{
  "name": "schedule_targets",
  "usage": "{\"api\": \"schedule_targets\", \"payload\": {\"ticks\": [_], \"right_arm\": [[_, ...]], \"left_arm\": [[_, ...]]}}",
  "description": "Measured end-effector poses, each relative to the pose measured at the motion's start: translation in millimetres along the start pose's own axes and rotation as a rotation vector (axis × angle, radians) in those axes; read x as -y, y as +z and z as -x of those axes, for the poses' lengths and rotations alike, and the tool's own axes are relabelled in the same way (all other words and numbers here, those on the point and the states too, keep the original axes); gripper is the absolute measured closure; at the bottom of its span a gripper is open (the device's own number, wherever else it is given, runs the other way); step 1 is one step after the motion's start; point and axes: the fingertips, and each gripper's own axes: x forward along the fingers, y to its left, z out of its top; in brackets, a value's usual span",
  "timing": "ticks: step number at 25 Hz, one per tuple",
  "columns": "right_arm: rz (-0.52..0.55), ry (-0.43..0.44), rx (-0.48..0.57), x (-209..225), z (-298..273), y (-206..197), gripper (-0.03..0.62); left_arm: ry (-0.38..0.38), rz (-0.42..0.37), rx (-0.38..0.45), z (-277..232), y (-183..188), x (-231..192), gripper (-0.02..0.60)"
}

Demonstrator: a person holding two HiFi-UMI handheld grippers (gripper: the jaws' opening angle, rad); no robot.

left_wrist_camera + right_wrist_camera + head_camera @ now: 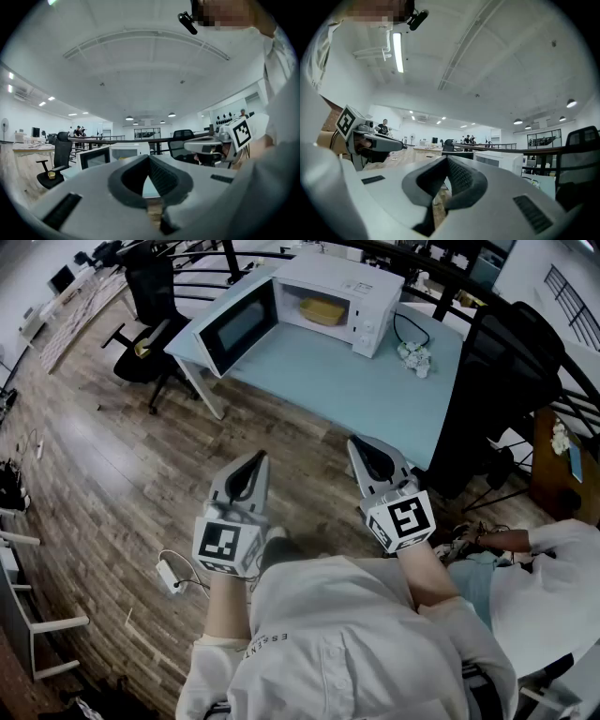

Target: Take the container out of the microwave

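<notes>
Yellow container (322,310) in microwave (361,296); clearly vis. head view only.

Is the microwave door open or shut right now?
Open. The door stands swung out at the left of the microwave, and the yellow container shows inside the cavity.

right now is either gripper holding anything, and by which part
Nothing is held. The left gripper and right gripper are shut and empty; the container sits in the microwave.
</notes>
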Motion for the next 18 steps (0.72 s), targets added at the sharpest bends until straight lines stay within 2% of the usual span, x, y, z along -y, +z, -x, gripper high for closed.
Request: {"api": "schedule_targets", "payload": {"ticks": [12,16,17,18], "right_arm": [[-0.025,0.007,-0.011,5.6,9.7,-4.0,0.579],[0.014,-0.021,-0.03,14.0,12.4,-10.1,0.577],[0.019,-0.03,-0.042,18.4,11.9,-12.7,0.565],[0.014,-0.034,-0.051,22.9,10.8,-15.4,0.477]], "left_arm": [[-0.002,-0.01,-0.021,-3.5,-2.6,8.6,0.588],[-0.005,-0.012,-0.038,-7.7,-8.8,13.0,0.588],[-0.006,-0.015,-0.043,-9.4,-9.3,13.9,0.588],[-0.008,-0.019,-0.047,-11.3,-9.7,14.3,0.588]]}}
